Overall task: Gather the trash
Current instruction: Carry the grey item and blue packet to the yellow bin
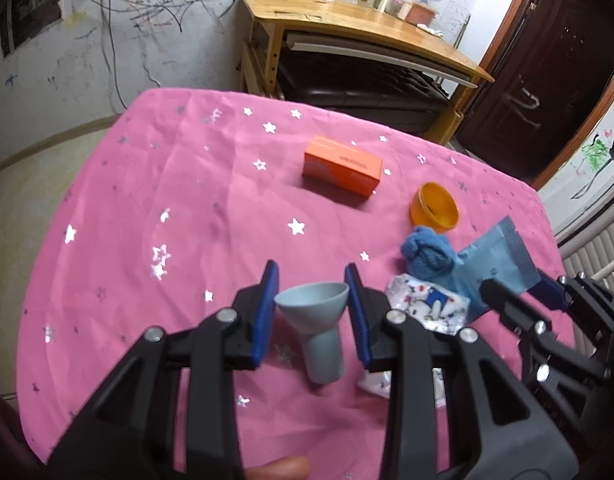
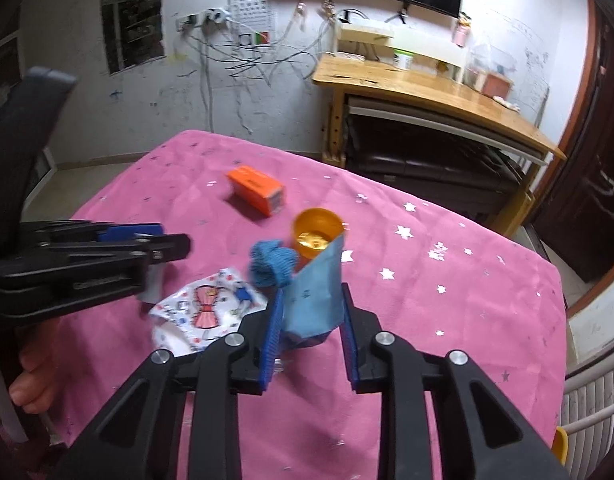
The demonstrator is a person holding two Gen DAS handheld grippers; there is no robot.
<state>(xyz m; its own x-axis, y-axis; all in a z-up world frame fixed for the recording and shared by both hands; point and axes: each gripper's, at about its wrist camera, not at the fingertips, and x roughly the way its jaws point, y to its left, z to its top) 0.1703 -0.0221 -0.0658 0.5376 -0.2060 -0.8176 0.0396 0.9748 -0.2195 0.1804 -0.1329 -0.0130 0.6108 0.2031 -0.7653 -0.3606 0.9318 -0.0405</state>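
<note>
Jaws of left gripper [image 1: 311,312] set either side of grey funnel [image 1: 315,322], blue pads at its flared rim, one touching on the right, the other just beside on the left; whether actually pinching, cannot tell. Funnel lying tilted, wide mouth away from camera, narrow stem toward it, over pink star-printed cloth [image 1: 167,208] covering desk.

Jaws of right gripper [image 2: 311,322] closed on light blue pouch [image 2: 317,296], pads pressing both its sides, pouch standing upright between them and lifted off the cloth at its lower end, as far as visible. Same pouch seen from left wrist view at right, its corner held in the other gripper's pads.

Just beyond pouch: blue knitted cloth ball [image 2: 272,264], touching pouch's edge. Behind that, orange plastic cup [image 2: 317,236] lying on its side, open mouth toward right wrist camera, something shiny inside. Left of pouch, white printed wrapper [image 2: 205,312] with cartoon figures, crumpled flat on cloth, partly under left gripper's fingers in left wrist view. Farther back, well apart from the cluster, orange carton [image 2: 257,190] resting on its long face.

Beyond desk: wooden side table [image 2: 427,88] against scribbled white wall [image 2: 147,92], loose cables hanging from sockets, dark door [image 1: 547,60] at right. Bare fingertips at bottom edge of left wrist view.
</note>
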